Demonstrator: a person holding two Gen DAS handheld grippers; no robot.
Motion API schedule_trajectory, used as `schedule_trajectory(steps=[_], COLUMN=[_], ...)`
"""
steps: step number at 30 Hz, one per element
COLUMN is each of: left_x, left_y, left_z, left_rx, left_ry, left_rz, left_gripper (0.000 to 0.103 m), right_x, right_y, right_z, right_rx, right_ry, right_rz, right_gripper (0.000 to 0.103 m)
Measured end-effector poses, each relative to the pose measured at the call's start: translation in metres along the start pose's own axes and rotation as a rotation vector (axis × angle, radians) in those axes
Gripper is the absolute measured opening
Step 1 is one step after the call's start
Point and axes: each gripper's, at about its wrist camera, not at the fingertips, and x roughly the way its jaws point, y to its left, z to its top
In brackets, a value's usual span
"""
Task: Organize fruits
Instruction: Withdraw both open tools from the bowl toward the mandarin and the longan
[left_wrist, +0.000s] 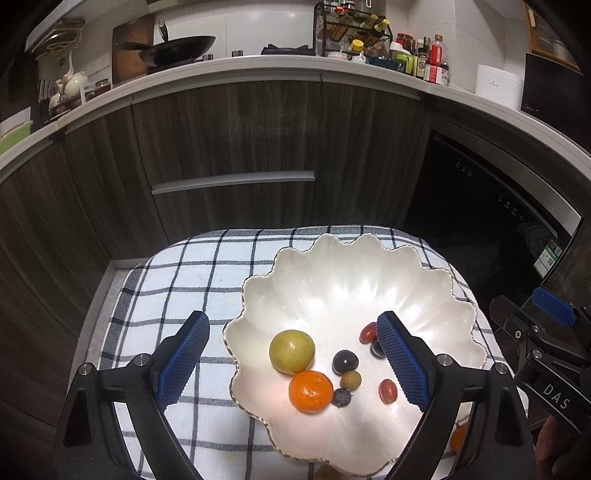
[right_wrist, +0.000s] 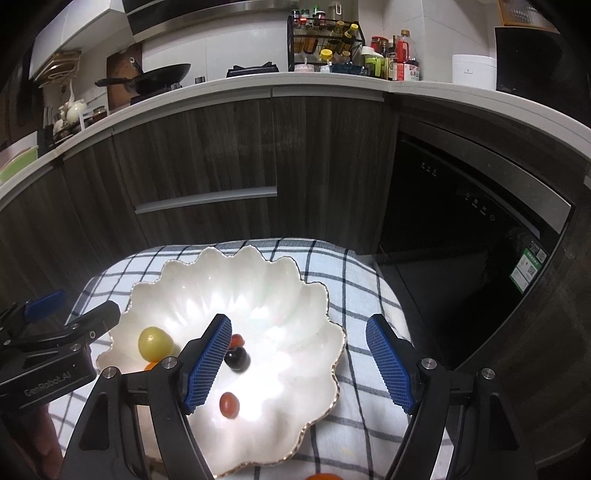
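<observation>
kitchen, checked tabletop (left_wrist: 177, 273). fruit mostly in bowl (left_wrist: 332, 266) mid-tabletop; orange (right_wrist: 324, 476) outside at near edge, below right tongs (right_wrist: 297, 363). left tongs (left_wrist: 293, 360), right tongs both spread, empty.

A small bench (left_wrist: 96, 317) carries a blue-checked white cloth (left_wrist: 184, 280) — on the cloth rests a scalloped white bowl (left_wrist: 369, 266).
</observation>
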Motion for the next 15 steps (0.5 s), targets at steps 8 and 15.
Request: schedule_trajectory(steps=[8, 15], left_x=[-0.02, -0.037], left_y=[-0.002, -0.004], left_z=[-0.004, -0.014], left_rx=[0.003, 0.008], left_ry=[-0.02, -0.023], left_rz=[0.004, -0.001], left_gripper=[0.093, 0.093], right_x=[-0.022, -0.037], right_y=[-0.002, -0.004], right_z=[-0.002, -0.011], right_rx=[0.0, 0.002], right_ry=[-0.025, -0.032], right_rz=[-0.004, -0.001], right_gripper=[0.076, 0.076])
